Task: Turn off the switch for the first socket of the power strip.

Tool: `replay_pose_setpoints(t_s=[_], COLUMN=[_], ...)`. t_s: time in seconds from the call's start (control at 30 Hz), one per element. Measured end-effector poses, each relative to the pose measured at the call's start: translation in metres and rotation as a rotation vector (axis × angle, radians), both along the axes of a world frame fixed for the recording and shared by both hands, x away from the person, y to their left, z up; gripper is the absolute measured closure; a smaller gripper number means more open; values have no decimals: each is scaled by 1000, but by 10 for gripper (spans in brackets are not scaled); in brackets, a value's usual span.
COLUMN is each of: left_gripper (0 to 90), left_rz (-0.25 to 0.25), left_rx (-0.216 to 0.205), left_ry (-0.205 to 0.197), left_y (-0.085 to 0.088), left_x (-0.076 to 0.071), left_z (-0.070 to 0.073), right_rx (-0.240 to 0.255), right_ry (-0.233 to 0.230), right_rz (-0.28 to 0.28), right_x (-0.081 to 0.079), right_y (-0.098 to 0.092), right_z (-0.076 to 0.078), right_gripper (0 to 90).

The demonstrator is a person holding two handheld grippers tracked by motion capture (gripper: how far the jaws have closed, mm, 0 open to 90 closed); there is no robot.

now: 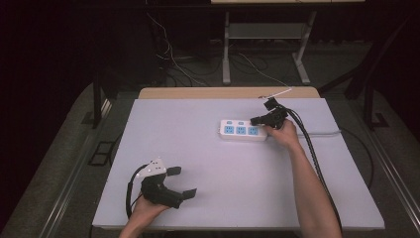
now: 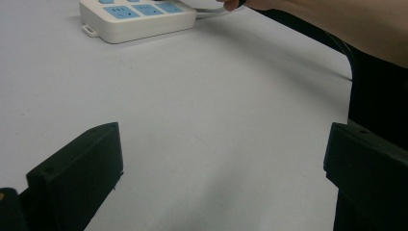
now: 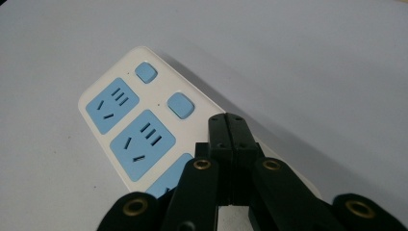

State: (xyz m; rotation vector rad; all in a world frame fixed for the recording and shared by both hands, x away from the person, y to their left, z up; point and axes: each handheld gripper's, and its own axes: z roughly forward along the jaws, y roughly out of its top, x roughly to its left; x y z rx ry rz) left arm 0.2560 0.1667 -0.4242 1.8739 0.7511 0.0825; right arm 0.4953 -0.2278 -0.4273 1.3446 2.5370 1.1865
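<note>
A white power strip [image 1: 242,130] with three blue sockets lies at the back middle of the table. My right gripper [image 1: 255,120] is shut with nothing between its jaws. In the right gripper view its closed tips [image 3: 230,120] hover over the strip [image 3: 125,125], in line with two blue switch buttons [image 3: 180,105]. I cannot tell whether the tips touch the strip. My left gripper [image 1: 182,182] rests near the front left edge, open and holding nothing. The left gripper view has its jaws [image 2: 223,144] wide apart, with the strip [image 2: 137,19] far ahead.
The strip's grey cable [image 1: 322,133] runs off to the right across the white table [image 1: 223,163]. The person's right forearm [image 1: 312,188] crosses the right half of the table. Loose wires and a stand's legs [image 1: 226,59] are on the floor behind.
</note>
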Motion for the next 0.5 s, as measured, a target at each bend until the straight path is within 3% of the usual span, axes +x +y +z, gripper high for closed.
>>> replay_pose_setpoints(t_s=[0.07,0.3,0.37,0.5], left_gripper=[0,0,0,0], left_rz=[-1,-2,-2,-2], left_rx=[1,-2,-4,-4], left_ry=[0,6,7,8], left_y=[0,0,0,0], left_x=[0,2,2,3], left_z=[0,-1,-1,-1], right_rx=[10,-30,-56,-55], right_ry=[2,-21,-47,-62], right_rz=[-2,11,11,19], right_x=[0,-1,-3,-7], right_y=[-1,2,3,1], right_z=[0,2,10,16], right_gripper=[900,900,900,900])
